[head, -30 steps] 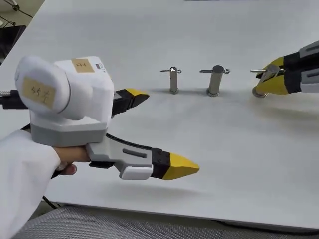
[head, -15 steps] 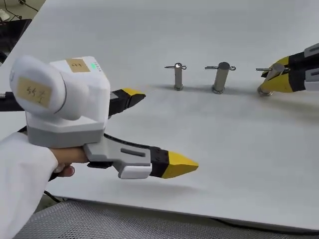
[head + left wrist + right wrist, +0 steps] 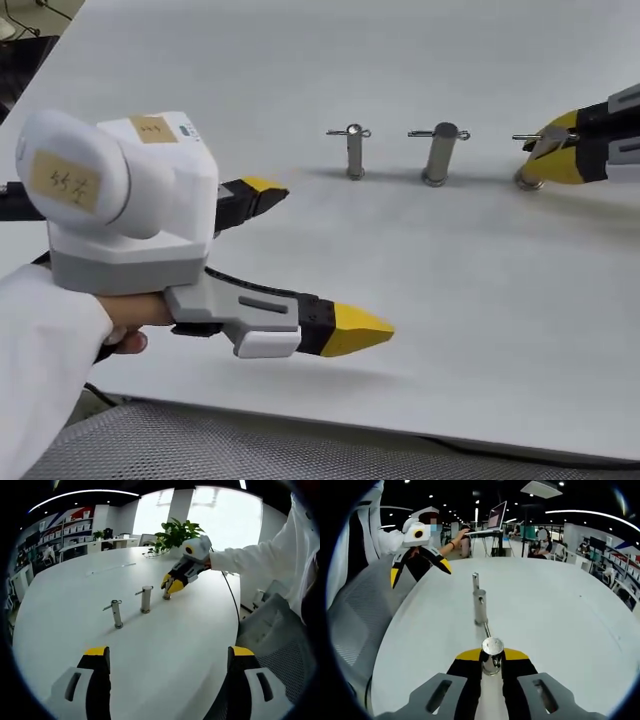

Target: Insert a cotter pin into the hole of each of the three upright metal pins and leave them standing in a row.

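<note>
Three upright metal pins stand in a row on the white table (image 3: 480, 300). Each carries a cotter pin through its top. The left pin (image 3: 354, 155) and middle pin (image 3: 440, 158) stand free. My right gripper (image 3: 536, 158) is shut on the right pin (image 3: 527, 181); in the right gripper view its yellow tips hug that pin (image 3: 492, 646), with the middle pin (image 3: 480, 606) and far pin (image 3: 475, 580) lined up beyond. My left gripper (image 3: 315, 258) hovers open and empty near the front edge, well short of the row (image 3: 116, 614).
A chair with a grey mesh seat (image 3: 200, 445) sits below the table's near edge. A person's white sleeve (image 3: 40, 370) holds the left gripper. Bare tabletop lies between the left gripper and the pins.
The head view has shifted slightly. The right gripper stays on the right pin and the left gripper stays open in the same place.
</note>
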The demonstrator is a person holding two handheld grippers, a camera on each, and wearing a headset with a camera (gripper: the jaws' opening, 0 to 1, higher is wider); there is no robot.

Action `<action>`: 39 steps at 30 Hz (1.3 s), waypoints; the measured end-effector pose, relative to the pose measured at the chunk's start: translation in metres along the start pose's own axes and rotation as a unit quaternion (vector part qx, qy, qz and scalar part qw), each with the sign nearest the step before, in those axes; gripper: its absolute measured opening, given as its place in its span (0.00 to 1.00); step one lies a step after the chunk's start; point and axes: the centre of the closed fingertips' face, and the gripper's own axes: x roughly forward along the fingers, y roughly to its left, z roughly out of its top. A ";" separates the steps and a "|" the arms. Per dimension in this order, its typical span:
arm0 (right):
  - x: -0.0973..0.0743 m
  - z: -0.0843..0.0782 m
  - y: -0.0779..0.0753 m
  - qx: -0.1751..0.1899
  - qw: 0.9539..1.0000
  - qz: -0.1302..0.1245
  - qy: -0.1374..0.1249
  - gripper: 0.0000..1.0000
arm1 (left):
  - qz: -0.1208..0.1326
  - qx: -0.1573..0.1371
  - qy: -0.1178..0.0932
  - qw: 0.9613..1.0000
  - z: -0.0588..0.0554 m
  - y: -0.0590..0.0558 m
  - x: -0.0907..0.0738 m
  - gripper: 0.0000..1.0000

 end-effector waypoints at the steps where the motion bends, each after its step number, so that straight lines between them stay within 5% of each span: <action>1: 0.000 0.000 -0.001 0.003 1.000 -0.004 -0.002 0.11 | 0.000 0.000 -0.001 1.000 0.000 0.000 0.000 0.97; 5: -0.006 0.015 -0.003 0.015 0.999 -0.032 -0.036 0.35 | 0.002 -0.001 -0.003 1.000 0.002 0.000 -0.002 0.97; 8: -0.015 0.028 -0.002 0.040 0.996 -0.052 -0.062 0.41 | 0.008 -0.004 -0.011 1.000 0.006 0.002 -0.005 0.97; 12: -0.036 0.049 0.008 0.080 0.987 -0.094 -0.100 0.54 | 0.029 -0.010 -0.042 0.999 0.019 0.009 -0.011 0.99; 15: -0.053 0.054 0.014 0.069 0.983 -0.141 -0.097 0.63 | 0.040 -0.025 -0.064 0.997 0.027 0.012 -0.015 0.99; 19: -0.071 0.056 0.031 0.130 0.968 -0.177 -0.122 0.84 | 0.050 -0.041 -0.078 0.995 0.031 0.013 -0.019 0.99; 22: -0.079 0.044 0.042 0.171 0.957 -0.200 -0.117 0.91 | 0.056 -0.054 -0.085 0.993 0.032 0.014 -0.023 0.99; 23: -0.081 0.038 0.046 0.193 0.951 -0.211 -0.116 0.92 | 0.057 -0.057 -0.086 0.993 0.032 0.014 -0.024 0.99; 28: -0.095 0.021 0.070 0.217 0.943 -0.228 -0.106 0.98 | 0.072 -0.050 -0.067 0.994 0.029 0.014 -0.033 0.99; 39: -0.130 0.010 0.095 0.294 0.903 -0.288 -0.124 0.98 | 0.091 -0.076 -0.065 0.991 0.019 0.012 -0.048 0.99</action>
